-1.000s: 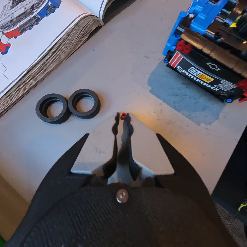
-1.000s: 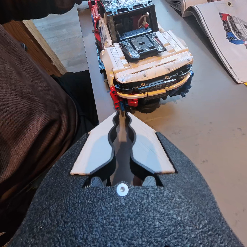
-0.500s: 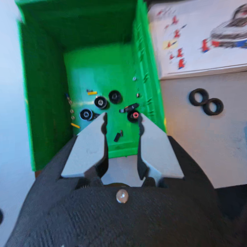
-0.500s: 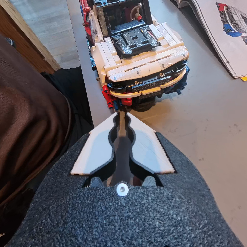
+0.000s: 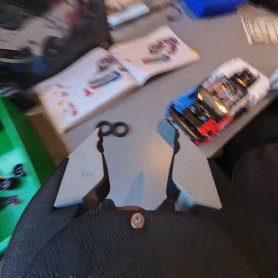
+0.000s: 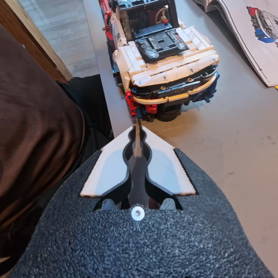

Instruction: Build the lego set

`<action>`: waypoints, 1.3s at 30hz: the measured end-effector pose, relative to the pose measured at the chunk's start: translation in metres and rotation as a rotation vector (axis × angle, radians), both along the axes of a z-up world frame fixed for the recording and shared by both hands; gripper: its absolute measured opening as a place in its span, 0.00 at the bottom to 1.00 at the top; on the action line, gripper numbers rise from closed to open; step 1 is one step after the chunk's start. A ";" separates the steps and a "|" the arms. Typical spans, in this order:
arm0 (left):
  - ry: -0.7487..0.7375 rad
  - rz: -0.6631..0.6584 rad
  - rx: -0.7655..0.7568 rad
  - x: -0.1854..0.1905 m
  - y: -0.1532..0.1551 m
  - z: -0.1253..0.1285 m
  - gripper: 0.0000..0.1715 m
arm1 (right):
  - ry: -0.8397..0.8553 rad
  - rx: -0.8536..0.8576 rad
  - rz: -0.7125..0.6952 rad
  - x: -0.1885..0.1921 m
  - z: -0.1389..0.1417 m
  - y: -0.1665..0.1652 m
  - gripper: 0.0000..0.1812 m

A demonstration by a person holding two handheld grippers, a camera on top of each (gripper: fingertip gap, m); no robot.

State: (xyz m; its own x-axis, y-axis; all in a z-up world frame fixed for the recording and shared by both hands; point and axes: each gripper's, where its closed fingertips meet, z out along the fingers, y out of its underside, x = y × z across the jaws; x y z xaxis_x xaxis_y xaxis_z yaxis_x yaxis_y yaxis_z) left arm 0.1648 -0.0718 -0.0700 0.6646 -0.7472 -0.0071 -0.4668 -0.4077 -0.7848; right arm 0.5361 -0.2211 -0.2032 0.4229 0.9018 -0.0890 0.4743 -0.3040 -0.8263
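Our nearly built toy car (image 6: 164,63) stood on the grey tabletop (image 6: 225,142). Our left hand-held gripper (image 5: 137,132) was released and empty near two loose tyres (image 5: 112,129); the right hand-held gripper (image 6: 136,127) was clenched, empty. Fitting tyres probably came next.

A matte grey surface (image 6: 225,142), scuffed and lit by a warm orange glow, fills the right of the right wrist view. At its upper left, pale wood-grain floor (image 6: 60,30) lies beside a slanting wooden board (image 6: 37,45).
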 end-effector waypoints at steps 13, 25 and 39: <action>0.078 -0.271 -0.214 0.105 -0.062 -0.110 0.70 | -0.028 0.135 0.034 -0.018 0.005 0.003 0.02; 0.135 -0.316 -0.291 0.108 -0.064 -0.131 0.64 | -0.119 0.265 0.055 -0.012 0.007 0.000 0.02; 0.575 -0.890 -0.070 0.302 -0.092 -0.086 0.85 | -0.113 0.241 0.053 -0.018 0.001 0.000 0.03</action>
